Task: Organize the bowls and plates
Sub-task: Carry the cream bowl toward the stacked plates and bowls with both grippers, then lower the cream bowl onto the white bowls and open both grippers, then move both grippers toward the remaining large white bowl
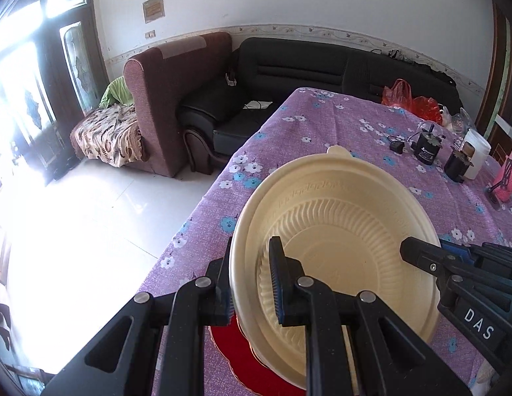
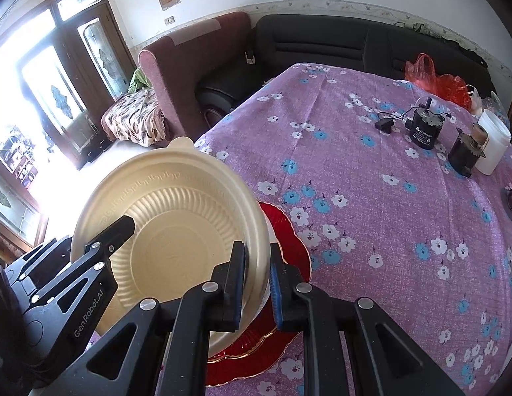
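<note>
Surface (image 2: 371,198), purple floral cloth: left edge drops to pale tiled floor (image 1: 91,217); broad bare stretch through the middle; far-right corner crowded with small black motors (image 2: 424,128), a white tub (image 2: 493,142) and red bags (image 2: 444,82); right side cut off by the frame.
Cream bowl (image 1: 338,231): tilted, raised near the surface's left edge, over the red plate (image 2: 289,250); rim pinched on both sides.
Red plate: scalloped, gilt-edged, flat on the surface; mostly hidden under the bowl; something white between the two, hard to make out.
Left gripper (image 1: 249,283): nearly closed, clamped on the bowl's left rim.
Right gripper (image 2: 257,283): nearly closed, clamped on the right rim.
</note>
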A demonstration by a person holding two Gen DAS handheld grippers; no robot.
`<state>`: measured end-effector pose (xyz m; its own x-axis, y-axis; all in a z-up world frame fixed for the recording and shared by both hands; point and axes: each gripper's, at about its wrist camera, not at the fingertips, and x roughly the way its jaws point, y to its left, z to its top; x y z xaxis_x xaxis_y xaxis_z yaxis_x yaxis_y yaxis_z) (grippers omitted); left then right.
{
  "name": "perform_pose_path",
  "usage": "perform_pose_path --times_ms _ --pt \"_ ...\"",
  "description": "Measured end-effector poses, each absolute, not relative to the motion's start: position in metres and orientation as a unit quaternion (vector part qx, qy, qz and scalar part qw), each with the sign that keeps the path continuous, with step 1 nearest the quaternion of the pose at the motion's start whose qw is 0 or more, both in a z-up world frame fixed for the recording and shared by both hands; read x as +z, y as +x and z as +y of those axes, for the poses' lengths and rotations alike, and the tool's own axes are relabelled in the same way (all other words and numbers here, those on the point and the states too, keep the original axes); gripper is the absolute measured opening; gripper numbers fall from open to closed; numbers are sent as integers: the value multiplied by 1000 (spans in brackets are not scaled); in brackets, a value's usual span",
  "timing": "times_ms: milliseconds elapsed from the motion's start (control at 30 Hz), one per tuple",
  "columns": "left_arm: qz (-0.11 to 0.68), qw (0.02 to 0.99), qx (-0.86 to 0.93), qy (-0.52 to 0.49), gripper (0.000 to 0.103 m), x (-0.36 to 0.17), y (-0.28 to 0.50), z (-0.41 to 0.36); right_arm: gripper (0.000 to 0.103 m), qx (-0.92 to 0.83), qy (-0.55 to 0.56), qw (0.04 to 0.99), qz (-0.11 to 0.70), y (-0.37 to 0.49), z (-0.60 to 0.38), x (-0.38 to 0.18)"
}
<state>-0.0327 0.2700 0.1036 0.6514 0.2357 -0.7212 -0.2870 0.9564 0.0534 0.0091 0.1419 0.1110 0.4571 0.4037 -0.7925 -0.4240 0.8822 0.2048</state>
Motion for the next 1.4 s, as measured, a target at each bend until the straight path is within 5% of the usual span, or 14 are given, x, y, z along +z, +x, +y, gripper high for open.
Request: perform_pose_path --times_ms 167,300,467,667,833,1200,1400 --pt "381 911 154 -21 25 104 -34 270 17 254 -7 849 463 11 146 103" --pt "357 919 170 -1 54 110 -40 265 17 251 -17 853 458 10 152 98" --pt "321 930 180 16 70 124 -53 260 17 252 -19 858 446 10 155 99" --pt "307 935 177 7 72 134 -66 262 21 252 -2 870 424 4 153 103" --pt "297 938 176 -6 73 141 -80 265 44 247 -21 887 389 -6 155 112" --pt "261 951 165 -7 78 160 -118 248 50 240 -13 908 342 -35 129 129" --pt "240 960 144 -3 83 171 -136 225 62 231 -5 921 313 -72 95 131"
